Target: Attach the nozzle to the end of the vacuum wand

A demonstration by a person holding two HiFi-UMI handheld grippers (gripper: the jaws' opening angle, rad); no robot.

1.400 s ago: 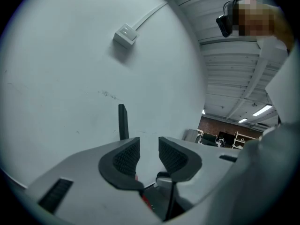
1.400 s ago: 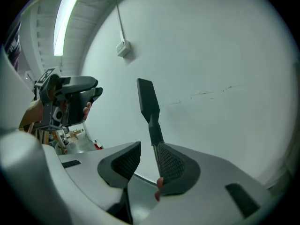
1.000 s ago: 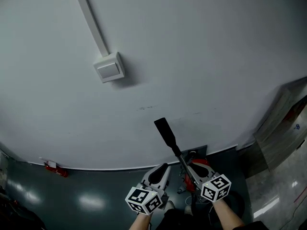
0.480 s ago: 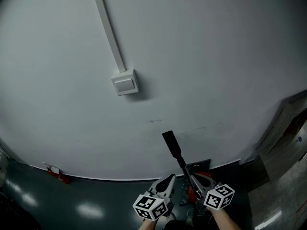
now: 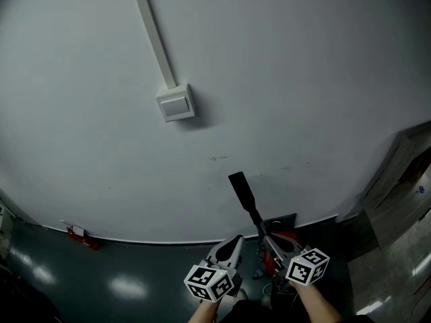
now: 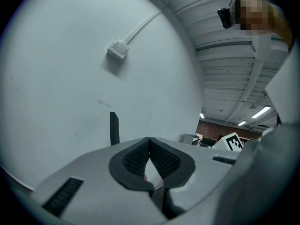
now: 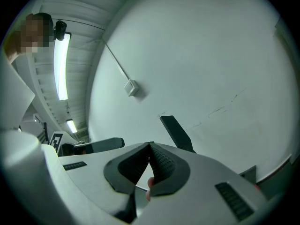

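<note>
Both grippers low in the head view, pointing at the wall [image 5: 303,79], above a dark floor [image 5: 121,274].

- Left gripper [image 5: 234,241]: jaws pressed together tip to tip, nothing between the pads. It sits just left of the wand, apart from it.
- Right gripper [image 5: 267,241]: jaws likewise closed on nothing. Its tip looks close beside the lower wand. Contact cannot be told from the head view, and its own view shows the nozzle ahead and to the right, not in the jaws.
- Nozzle [image 5: 240,190]: flat, black, tilted up-left in front of the wall, at the top of the thin wand [image 5: 258,222]. The wand rises from the vacuum [image 5: 286,237], which has red parts and stands by the wall's foot.
- Judgement: the nozzle looks already on the wand's end. Whether it is pushed fully home is not readable.

Risks from here:
- Neither tool grips anything, so the wand looks unsupported and a brush from a closed jaw could tip it sideways or against the wall.
- A half-seated nozzle could slip off once the wand is tilted or lifted.
- Pushing the nozzle with shut tips, rather than pinching it, could skew it on the joint instead of seating it.
- Reopening close to the wand may knock it.
</note>
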